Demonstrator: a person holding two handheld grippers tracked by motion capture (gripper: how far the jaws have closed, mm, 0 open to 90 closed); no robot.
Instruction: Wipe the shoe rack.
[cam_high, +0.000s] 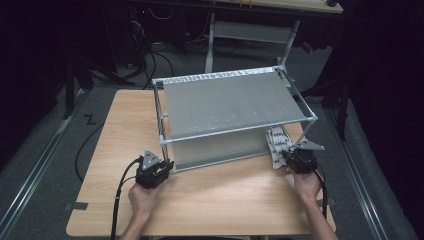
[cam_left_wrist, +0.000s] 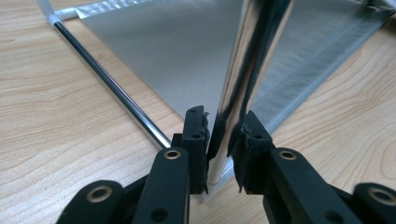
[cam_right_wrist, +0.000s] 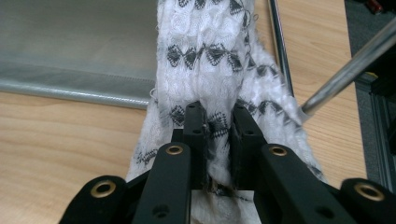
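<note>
A two-tier rack (cam_high: 230, 102) with grey fabric shelves and chrome tubes stands on the wooden table (cam_high: 225, 195). My left gripper (cam_high: 162, 166) is at the rack's near left corner. In the left gripper view its jaws (cam_left_wrist: 224, 130) are shut on the upright chrome post (cam_left_wrist: 247, 60) just above the foot. A white cloth with a black diamond pattern (cam_high: 276, 142) lies at the rack's near right corner, partly on the lower shelf. My right gripper (cam_high: 289, 154) is shut on the cloth's near end (cam_right_wrist: 210, 42), the fabric bunched between the pads (cam_right_wrist: 218, 121).
The lower shelf's grey fabric (cam_left_wrist: 177, 51) and its front rail (cam_right_wrist: 70, 88) lie low over the table. A slanted chrome post (cam_right_wrist: 348, 70) rises just right of the cloth. Bare wood runs along the near edge between my hands. Cables lie on the floor beyond.
</note>
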